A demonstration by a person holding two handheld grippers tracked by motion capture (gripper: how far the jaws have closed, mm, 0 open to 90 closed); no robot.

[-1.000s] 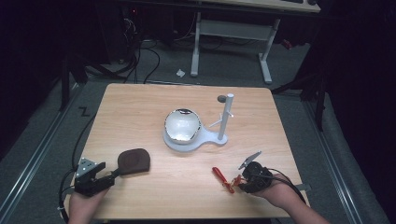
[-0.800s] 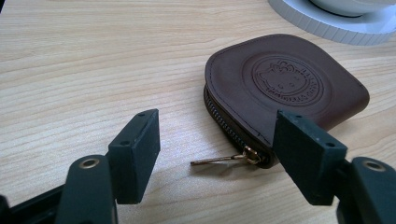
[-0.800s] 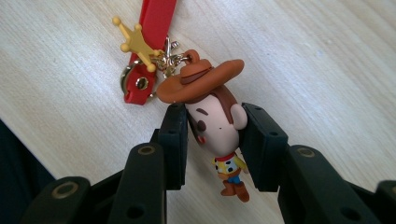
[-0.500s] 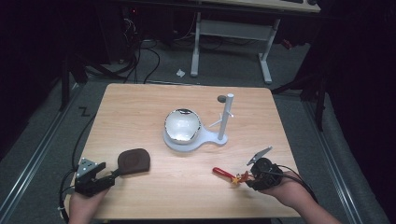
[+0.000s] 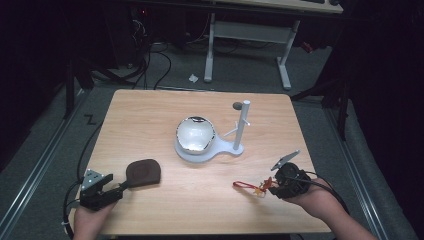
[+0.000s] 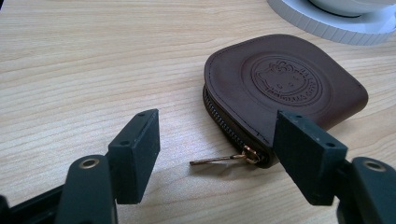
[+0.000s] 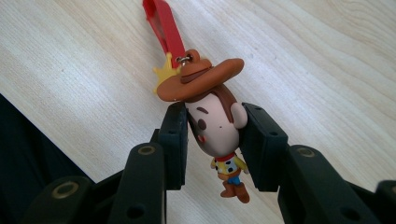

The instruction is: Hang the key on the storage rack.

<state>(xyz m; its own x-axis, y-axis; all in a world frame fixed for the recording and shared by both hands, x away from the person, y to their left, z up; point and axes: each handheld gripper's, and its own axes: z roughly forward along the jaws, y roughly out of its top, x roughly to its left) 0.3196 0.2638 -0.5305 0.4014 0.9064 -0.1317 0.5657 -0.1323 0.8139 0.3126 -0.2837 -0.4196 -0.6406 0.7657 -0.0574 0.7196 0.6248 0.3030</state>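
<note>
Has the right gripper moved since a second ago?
Yes. The right gripper, shut on the cowboy keychain, has shifted toward the table's right edge, away from the white stand.

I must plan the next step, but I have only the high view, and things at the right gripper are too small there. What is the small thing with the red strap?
Observer: It is a cowboy figure keychain, with a brown hat and a red strap.
Operator: Do the fingers grip it?
Observer: Yes, the right gripper has its fingers pressed on both sides of the figure's head.
Operator: And the dark thing by the left gripper?
Observer: A brown leather coin pouch with a round embossed emblem and a zipper.
Operator: Is the left gripper holding it?
Observer: No, the left gripper is open; the zipper pull lies on the table between its fingers.
</note>
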